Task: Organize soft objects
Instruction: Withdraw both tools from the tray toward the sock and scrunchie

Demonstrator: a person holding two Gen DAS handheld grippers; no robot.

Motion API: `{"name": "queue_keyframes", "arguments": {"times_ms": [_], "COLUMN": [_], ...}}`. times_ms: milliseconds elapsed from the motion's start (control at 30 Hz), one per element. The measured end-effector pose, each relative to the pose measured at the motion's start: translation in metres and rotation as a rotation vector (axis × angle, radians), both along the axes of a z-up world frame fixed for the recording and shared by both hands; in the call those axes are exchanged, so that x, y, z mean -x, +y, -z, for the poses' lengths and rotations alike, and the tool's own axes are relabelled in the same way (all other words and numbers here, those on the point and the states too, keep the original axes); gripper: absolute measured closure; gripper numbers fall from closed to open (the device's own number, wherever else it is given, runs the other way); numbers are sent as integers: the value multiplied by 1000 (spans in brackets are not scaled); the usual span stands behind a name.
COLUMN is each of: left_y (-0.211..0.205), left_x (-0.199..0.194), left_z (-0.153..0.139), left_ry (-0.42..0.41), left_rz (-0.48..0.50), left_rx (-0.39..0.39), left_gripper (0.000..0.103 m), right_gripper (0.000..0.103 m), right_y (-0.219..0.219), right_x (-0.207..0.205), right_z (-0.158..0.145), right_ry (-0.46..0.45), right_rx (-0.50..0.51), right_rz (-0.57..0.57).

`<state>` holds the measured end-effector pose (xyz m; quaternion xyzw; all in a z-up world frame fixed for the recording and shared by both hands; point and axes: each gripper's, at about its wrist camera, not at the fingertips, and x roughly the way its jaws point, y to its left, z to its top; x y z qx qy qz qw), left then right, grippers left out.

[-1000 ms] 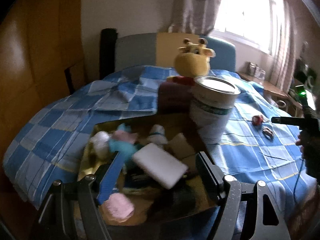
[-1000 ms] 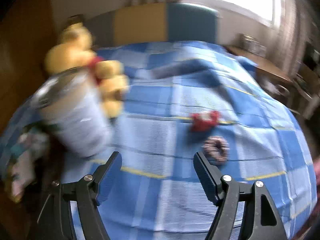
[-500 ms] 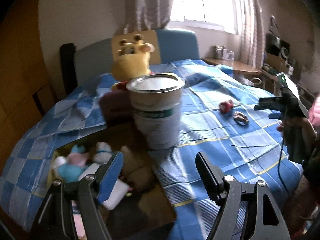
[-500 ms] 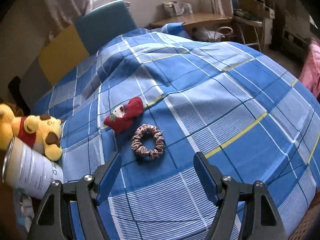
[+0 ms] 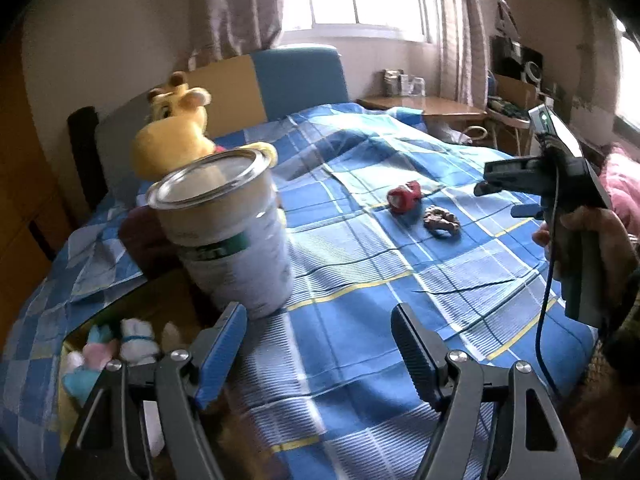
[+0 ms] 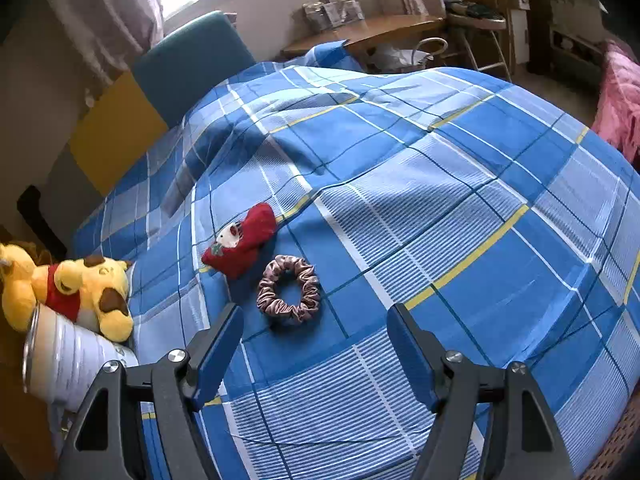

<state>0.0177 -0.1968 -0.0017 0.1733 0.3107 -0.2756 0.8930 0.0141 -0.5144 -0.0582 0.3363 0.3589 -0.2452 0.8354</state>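
Observation:
On the blue checked bedcover lie a red stuffed stocking (image 6: 242, 240) (image 5: 405, 196) and a pink-brown scrunchie (image 6: 289, 288) (image 5: 440, 220) side by side. My right gripper (image 6: 316, 344) hovers open just short of the scrunchie, nothing between its fingers. My left gripper (image 5: 318, 346) is open and empty above the bedcover, right of a cardboard box (image 5: 160, 300) holding several small plush toys (image 5: 120, 344). A yellow plush giraffe (image 5: 176, 136) (image 6: 76, 284) lies behind a tall tin can (image 5: 228, 236) (image 6: 68, 360). The right gripper (image 5: 504, 180) shows at the right of the left wrist view.
A person's hand (image 5: 580, 240) grips the right tool's handle, cable hanging below. A yellow and blue headboard (image 6: 160, 92) backs the bed. A wooden desk (image 6: 368, 32) and chair stand beyond. Pink fabric (image 6: 620, 100) lies at the right edge.
The left gripper swung right, from over the box to over the bedcover beside the can. The right gripper rolled and settled facing the scrunchie and stocking, which now sit closer and centred.

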Motion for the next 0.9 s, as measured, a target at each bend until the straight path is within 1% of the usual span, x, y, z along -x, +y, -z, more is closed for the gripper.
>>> {"name": "queue_keyframes", "arguments": {"times_ms": [167, 500, 667, 767, 900], "left_y": [-20, -49, -68, -81, -101], "left_x": [-1, -11, -17, -27, -42], "left_z": [6, 22, 32, 38, 46], "left_ry": [8, 63, 80, 121, 180], "left_rz": [32, 66, 93, 105, 119], "left_rx": [-19, -35, -49, -40, -20], "left_gripper": [28, 28, 28, 28, 28], "right_gripper": [28, 28, 28, 28, 28], "right_y": [-7, -18, -27, -32, -37], "right_x": [5, 13, 22, 26, 31], "right_z": [1, 4, 7, 10, 12], "right_ry": [-18, -38, -59, -67, -75], "right_rx": [-30, -82, -120, -153, -171], "right_rz": [32, 78, 131, 152, 183]}}
